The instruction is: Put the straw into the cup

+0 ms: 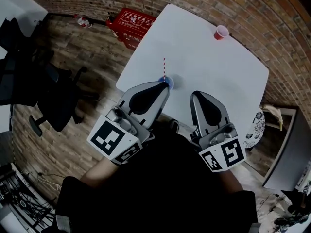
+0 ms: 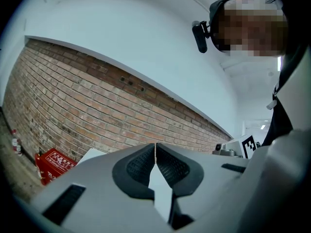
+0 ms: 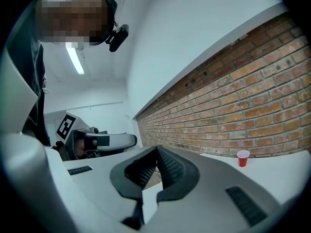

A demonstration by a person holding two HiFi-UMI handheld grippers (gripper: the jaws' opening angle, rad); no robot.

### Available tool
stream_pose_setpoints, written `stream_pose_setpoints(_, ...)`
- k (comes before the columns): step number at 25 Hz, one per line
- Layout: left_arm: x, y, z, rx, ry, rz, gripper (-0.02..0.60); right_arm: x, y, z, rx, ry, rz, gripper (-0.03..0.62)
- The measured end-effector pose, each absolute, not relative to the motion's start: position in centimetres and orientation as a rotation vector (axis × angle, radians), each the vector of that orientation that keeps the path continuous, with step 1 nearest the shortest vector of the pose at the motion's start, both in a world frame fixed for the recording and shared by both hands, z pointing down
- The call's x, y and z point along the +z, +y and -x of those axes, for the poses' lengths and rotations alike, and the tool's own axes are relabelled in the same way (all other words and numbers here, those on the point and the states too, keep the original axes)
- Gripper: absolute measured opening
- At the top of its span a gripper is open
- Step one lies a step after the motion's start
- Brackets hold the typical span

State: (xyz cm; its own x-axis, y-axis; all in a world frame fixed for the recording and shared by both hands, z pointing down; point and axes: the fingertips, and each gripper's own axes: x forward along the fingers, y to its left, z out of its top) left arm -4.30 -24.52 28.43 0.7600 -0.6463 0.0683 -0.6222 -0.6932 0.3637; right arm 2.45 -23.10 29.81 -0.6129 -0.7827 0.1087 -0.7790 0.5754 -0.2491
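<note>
A red-and-white striped straw (image 1: pixel 164 67) stands in a small blue cup (image 1: pixel 168 82) near the front edge of the white table (image 1: pixel 214 76). A red cup (image 1: pixel 221 32) stands at the table's far right corner and also shows in the right gripper view (image 3: pixel 243 158). My left gripper (image 1: pixel 164 85) is held up close to my body, and its tip overlaps the blue cup in the head view. Its jaws are shut with nothing between them (image 2: pixel 155 152). My right gripper (image 1: pixel 196 95) hangs beside it, also shut and empty (image 3: pixel 156 154).
A red box (image 1: pixel 131 21) lies on the brick floor left of the table and shows in the left gripper view (image 2: pixel 54 164). A black office chair (image 1: pixel 58 101) stands at the left. A patterned round object (image 1: pixel 256 127) sits by the table's right edge.
</note>
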Motion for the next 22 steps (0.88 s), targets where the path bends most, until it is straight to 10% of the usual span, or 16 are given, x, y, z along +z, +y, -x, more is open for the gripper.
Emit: stream_pose_setpoints(22,29.0,-25.2,4.7,-0.095,-0.948,-2.585,0.026,30.4,-23.8,-2.2,-0.468,2.763,1.392,0.031)
